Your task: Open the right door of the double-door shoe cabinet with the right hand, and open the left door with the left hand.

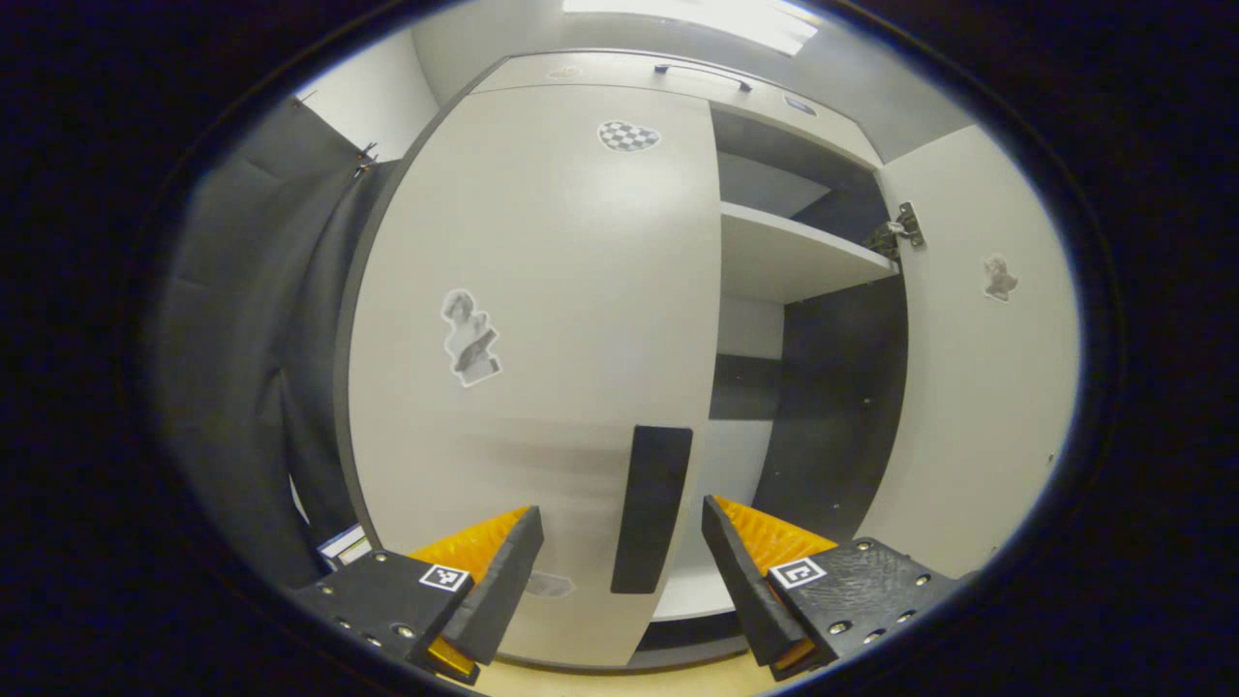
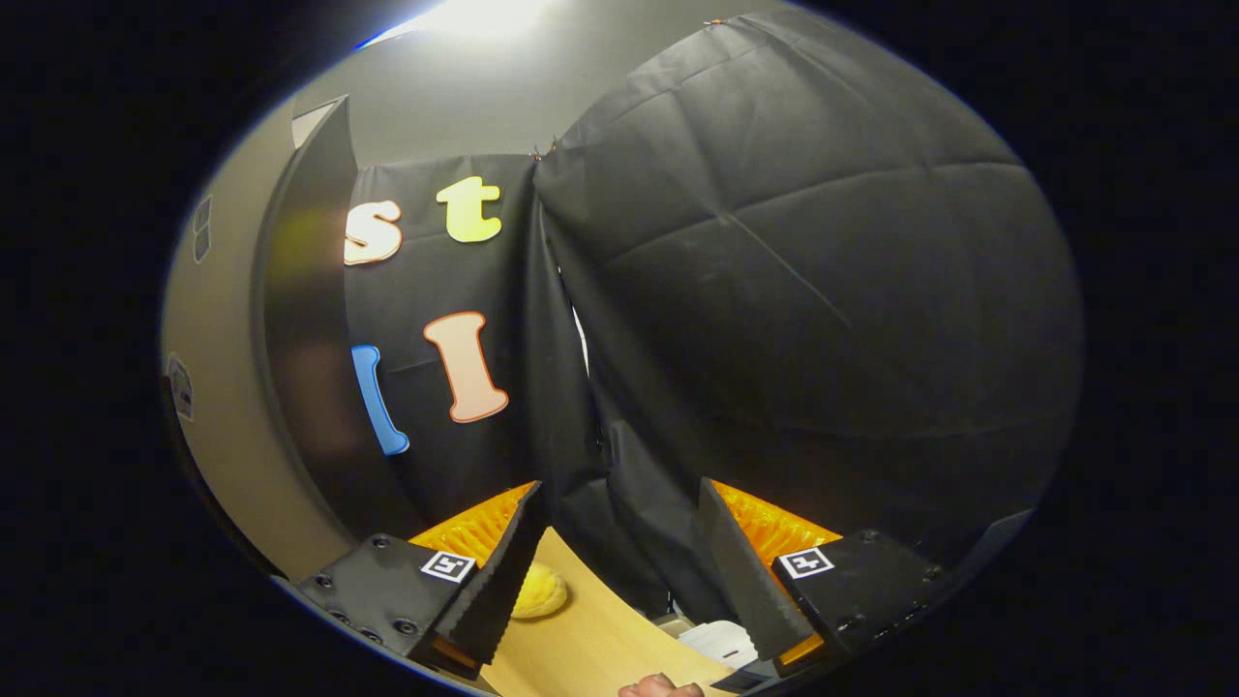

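**Left door next: a stiff panel with a dark pull at its free edge**

In the left gripper view the shoe cabinet (image 1: 619, 73) stands straight ahead. Its right door (image 1: 978, 368) is swung wide at 3 o'clock, with a hinge (image 1: 905, 227) showing at its upper inner edge and a white shelf (image 1: 794, 257) bared inside. The left door (image 1: 542, 339) is shut and flat to the carcass. It carries a dark upright handle (image 1: 651, 508) low on its free edge, toward 6 o'clock.

The left claw (image 1: 621, 542) is wide open and holds nothing; the handle sits in the gap between its fingers, though I cannot tell whether it is touching yet.

The door is likely a rigid laminated board, smooth and slippery on its face and light on its hinges, so the handle looks like the only sound place to take hold. Closing squarely across it, then pulling along the door's arc toward 9 o'clock, should keep the pads from sliding off.

In the right gripper view the right claw (image 2: 619, 552) is also wide open and empty, pointed at the black cloth wall (image 2: 823, 290), above a wooden counter (image 2: 590, 629) with a yellow round object (image 2: 537, 592).
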A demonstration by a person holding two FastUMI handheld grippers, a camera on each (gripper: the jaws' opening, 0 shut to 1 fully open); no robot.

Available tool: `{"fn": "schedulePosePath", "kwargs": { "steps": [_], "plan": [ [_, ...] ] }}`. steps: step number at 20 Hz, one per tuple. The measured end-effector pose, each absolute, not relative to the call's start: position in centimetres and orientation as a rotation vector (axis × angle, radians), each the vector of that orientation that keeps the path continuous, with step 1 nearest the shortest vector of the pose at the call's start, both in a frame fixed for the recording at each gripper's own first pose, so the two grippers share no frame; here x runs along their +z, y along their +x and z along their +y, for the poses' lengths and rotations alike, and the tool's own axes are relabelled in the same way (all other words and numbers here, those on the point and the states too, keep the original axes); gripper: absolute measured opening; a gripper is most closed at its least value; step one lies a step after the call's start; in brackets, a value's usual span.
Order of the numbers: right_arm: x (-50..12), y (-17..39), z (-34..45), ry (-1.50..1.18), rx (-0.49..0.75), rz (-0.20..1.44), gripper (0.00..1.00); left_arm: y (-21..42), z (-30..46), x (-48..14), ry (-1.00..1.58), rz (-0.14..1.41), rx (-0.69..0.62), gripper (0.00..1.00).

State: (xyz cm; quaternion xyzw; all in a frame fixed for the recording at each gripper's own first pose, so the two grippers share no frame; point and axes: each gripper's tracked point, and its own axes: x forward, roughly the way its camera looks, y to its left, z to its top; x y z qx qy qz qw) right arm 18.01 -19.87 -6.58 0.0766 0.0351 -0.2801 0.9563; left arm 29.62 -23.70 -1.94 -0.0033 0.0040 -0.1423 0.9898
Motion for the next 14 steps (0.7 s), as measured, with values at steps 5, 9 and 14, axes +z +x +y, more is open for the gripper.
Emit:
{"fn": "schedulePosePath", "kwargs": {
  "steps": [5,9,14],
  "plan": [
    [-8.1,19.6,-21.8,0.180,-0.568,0.112,0.98,31.6,-25.0,-2.8,0.034,0.018,-0.219,0.96],
    [-8.3,20.0,-23.6,0.208,-0.579,0.110,0.98,32.1,-25.2,-3.0,0.010,0.024,-0.184,0.55],
    [-9.3,21.2,-24.2,0.321,-0.560,0.132,0.92,32.1,-25.0,-3.2,-0.008,0.018,-0.138,0.44]
  ]
}}
